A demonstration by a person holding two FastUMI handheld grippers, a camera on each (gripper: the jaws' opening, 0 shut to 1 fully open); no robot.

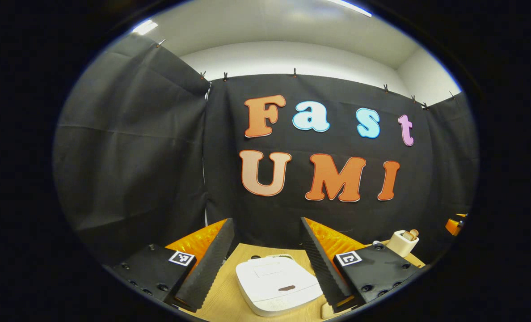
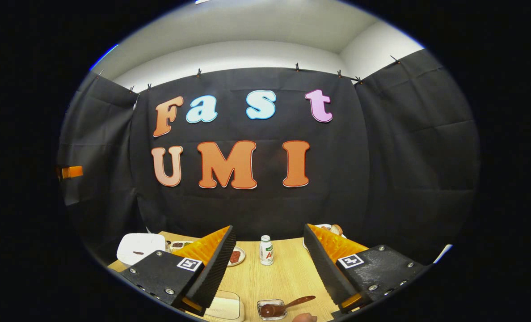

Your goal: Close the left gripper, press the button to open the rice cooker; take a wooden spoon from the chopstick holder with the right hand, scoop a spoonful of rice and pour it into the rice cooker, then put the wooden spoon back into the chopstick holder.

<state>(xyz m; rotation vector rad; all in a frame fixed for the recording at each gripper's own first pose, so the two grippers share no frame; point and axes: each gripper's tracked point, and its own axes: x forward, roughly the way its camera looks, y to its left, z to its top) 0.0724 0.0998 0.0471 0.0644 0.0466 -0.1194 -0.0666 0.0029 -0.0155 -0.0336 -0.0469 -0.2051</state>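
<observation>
The white rice cooker (image 1: 276, 284) sits on the wooden table (image 1: 223, 299) with its lid down, just beyond and between the fingers of my left gripper (image 1: 266, 222), which is open and holds nothing. At the right stands the white chopstick holder (image 1: 402, 243), and a wooden spoon's end (image 1: 411, 233) sticks out of it. My right gripper (image 2: 268, 228) is open and holds nothing above the table. From there the rice cooker (image 2: 140, 247) lies far left. A clear box with pale contents (image 2: 224, 307) sits near the front edge. The holder (image 2: 335, 230) peeks over the right finger.
A small white bottle (image 2: 266, 250) stands mid-table, with a small dish of red bits (image 2: 235, 256) and a tray (image 2: 180, 244) to its left. A brown spoon (image 2: 292, 304) rests in a small glass dish (image 2: 272, 309). A fingertip (image 2: 304, 318) shows at the bottom edge.
</observation>
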